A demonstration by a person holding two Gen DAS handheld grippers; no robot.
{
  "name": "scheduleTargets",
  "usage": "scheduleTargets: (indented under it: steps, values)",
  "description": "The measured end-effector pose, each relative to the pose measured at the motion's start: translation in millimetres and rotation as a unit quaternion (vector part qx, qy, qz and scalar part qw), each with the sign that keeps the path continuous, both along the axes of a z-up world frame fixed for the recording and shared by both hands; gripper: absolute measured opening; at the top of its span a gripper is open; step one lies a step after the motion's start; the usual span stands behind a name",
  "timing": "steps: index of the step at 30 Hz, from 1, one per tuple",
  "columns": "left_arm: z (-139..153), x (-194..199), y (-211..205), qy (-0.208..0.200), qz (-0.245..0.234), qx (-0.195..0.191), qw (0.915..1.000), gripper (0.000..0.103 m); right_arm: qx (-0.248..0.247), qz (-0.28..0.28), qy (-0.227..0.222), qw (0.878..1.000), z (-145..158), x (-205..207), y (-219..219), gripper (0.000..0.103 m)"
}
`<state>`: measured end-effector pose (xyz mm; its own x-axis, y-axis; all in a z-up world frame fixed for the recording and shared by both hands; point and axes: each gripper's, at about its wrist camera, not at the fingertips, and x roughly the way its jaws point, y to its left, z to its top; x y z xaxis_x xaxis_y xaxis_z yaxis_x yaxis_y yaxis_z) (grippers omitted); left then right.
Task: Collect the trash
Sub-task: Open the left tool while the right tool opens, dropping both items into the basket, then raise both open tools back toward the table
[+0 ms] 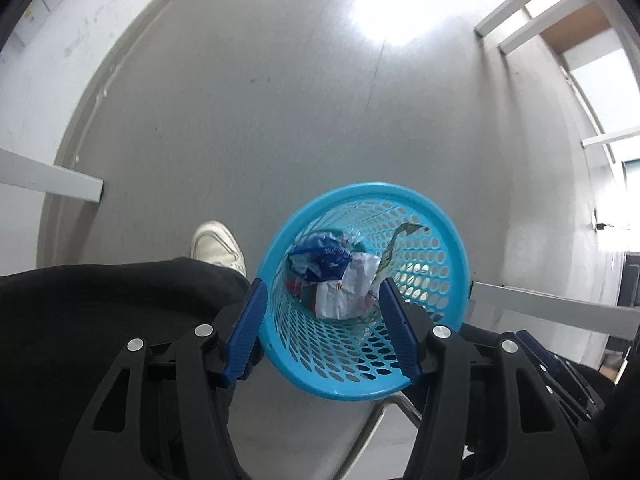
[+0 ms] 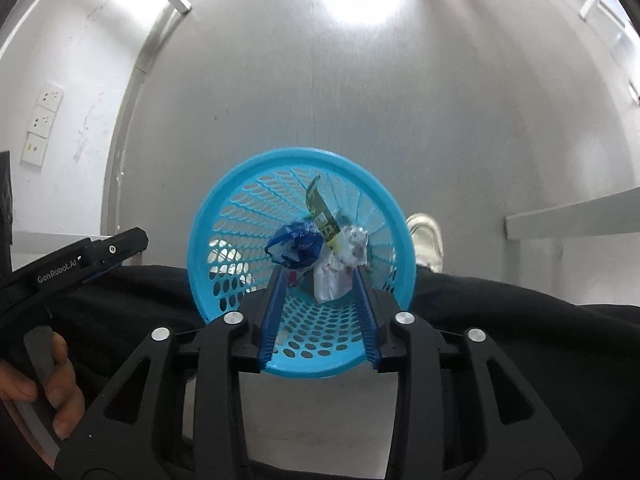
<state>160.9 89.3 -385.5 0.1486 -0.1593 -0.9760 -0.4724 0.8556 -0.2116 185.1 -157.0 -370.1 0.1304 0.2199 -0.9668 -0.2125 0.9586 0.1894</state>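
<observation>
Both tools, left [image 1: 320, 292] and right [image 2: 320, 276], hung released above the blue basket [image 2: 236, 184] at lower centre; crumpled wrappers [image 1: 340, 276] filled it, bare grey floor [image 1: 260, 100] beyond its rim.

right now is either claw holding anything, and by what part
Nothing is held. Both the left claw and right claw hang open above the perforated blue plastic basket, with the crumpled wrappers and paper lying loose inside it.

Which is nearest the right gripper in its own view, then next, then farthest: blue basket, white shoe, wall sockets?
1. Blue basket, right under the right gripper, whose jaws are open.
2. White shoe, on the floor to the right, beyond the rim.
3. Wall sockets, far left on the wall.
</observation>
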Motion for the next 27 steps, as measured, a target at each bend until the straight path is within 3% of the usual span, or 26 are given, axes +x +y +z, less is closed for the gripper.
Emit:
scheduleTargets:
  steps: [6,11,18,27]
  values:
    - [39.0,-25.0,-13.0,-0.047,-0.036,0.03,0.9978,0.059,0.015,0.013,-0.054,0.998,46.7,-29.9,-11.2,0.041]
    - [77.1,-50.7,-27.9,-0.105,-0.075,0.071,0.9891,0.061,0.017,0.036,-0.108,0.993,84.0,-61.7,-14.6,0.045]
    - [126.2,-96.1,-41.1,-0.155,-0.105,0.087,0.9785,0.064,0.032,0.045,-0.149,0.987,120.5,-90.1,-32.2,0.053]
    - [195.2,-151.7,-48.3,-0.244,-0.124,0.123,0.9539,0.075,0.057,0.057,-0.204,0.976,182.9,-137.1,-61.0,0.059]
